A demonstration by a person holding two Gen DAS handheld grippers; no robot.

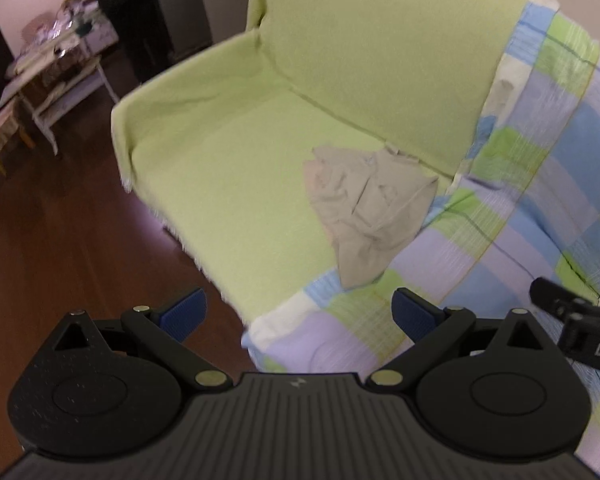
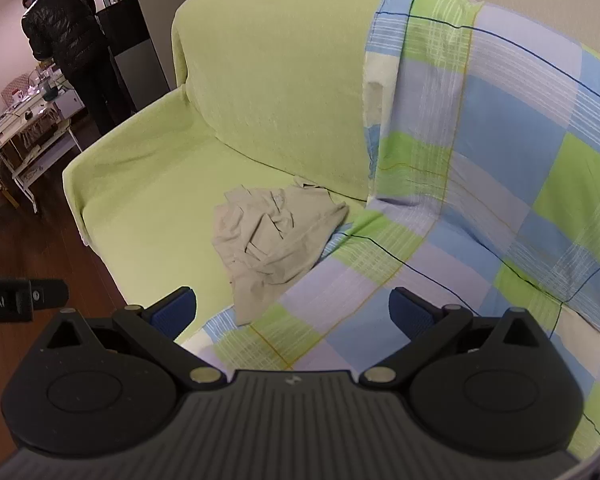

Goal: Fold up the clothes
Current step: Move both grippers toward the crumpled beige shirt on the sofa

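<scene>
While both tools are held above the seat front, the left gripper (image 1: 299, 312) and the right gripper (image 2: 292, 310) are seen with blue pads spread wide, nothing between them. A crumpled beige garment (image 2: 274, 236) is spotted on the light-green covered sofa (image 2: 148, 216), its edge overlapping the blue-green-lilac checked blanket (image 2: 480, 208).

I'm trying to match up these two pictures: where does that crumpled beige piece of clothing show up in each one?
Left wrist view: beige garment lies right of centre on the green sofa seat.
Right wrist view: it lies near the centre.
Shared landmark: its right edge overlaps the checked blanket in both.
</scene>
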